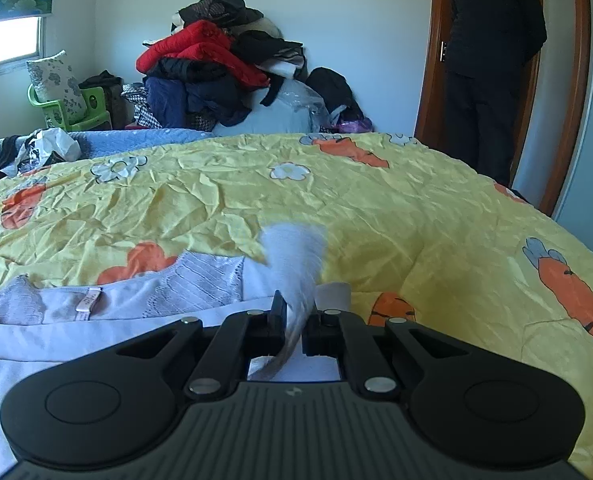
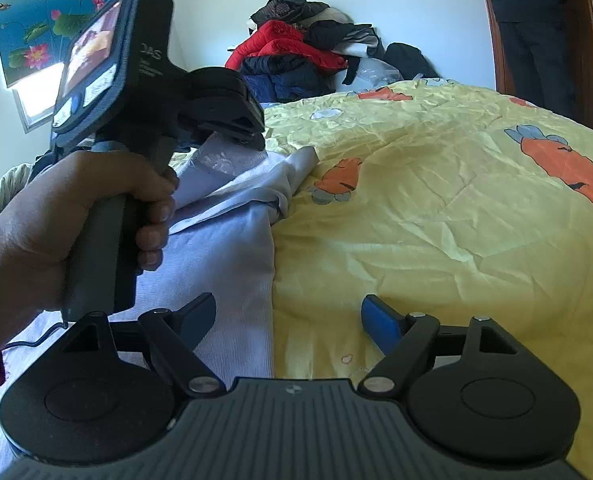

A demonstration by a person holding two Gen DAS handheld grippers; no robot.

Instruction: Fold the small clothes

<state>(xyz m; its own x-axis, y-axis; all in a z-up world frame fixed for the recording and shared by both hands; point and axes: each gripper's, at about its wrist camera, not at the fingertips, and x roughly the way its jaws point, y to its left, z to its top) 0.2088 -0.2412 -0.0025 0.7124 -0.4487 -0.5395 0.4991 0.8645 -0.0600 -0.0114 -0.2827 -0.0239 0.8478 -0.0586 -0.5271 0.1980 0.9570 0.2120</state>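
Pale lilac cotton, thin and ribbed, is what I am working with: a small top lying on the yellow carrot-print quilt of the bed, neckline and lace trim toward the far side, with its label showing inside the collar. My left tool is pinched tight on a sleeve or corner of it, and that bit of cloth stands up limp and blurred between the jaws, so I judge it light, soft and floppy, with no stiffness to hold a shape by itself. In the right wrist view my left hand grips the handle above the garment, and the lifted part drapes in loose folds beside the body of the top. My right tool hangs wide, nothing between its fingers, straddling the garment's side edge where the cloth meets the quilt. The fabric should slide easily on the smooth quilt and may bunch if dragged, so I would take it at a seam, hem or sleeve end, where layers are doubled, and pinch only a small bite. It is not fragile, though the lace could snag
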